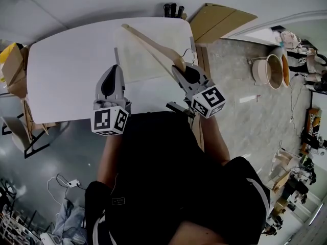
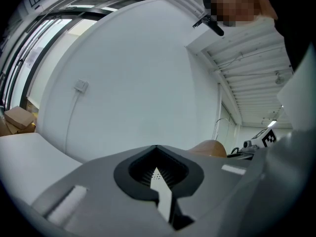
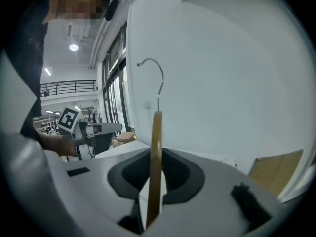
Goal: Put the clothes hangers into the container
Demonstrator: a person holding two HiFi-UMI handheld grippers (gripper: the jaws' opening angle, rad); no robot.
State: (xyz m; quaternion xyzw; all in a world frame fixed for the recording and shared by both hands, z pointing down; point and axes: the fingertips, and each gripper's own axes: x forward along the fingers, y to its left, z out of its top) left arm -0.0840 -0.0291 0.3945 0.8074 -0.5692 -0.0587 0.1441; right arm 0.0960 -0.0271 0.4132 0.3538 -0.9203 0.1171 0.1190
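A wooden clothes hanger [image 1: 153, 46] with a metal hook [image 1: 192, 49] hangs over the white table [image 1: 66, 70], with my right gripper [image 1: 180, 68] shut on its middle. In the right gripper view the hanger [image 3: 156, 152] stands edge-on between the jaws, and its hook [image 3: 158, 78] rises above. Under the hanger lies a shallow, see-through container [image 1: 134, 65] on the table. My left gripper [image 1: 115, 68] hovers at the container's near left corner. Its jaws are together with nothing in them, as the left gripper view [image 2: 157, 174] also shows.
Cardboard boxes [image 1: 13, 68] stand left of the table, and wooden panels [image 1: 219, 19] lean at its back right. Round tubs [image 1: 271, 70] sit on the floor to the right. Dark objects [image 1: 172, 9] stand at the table's far edge. The person's body fills the near side.
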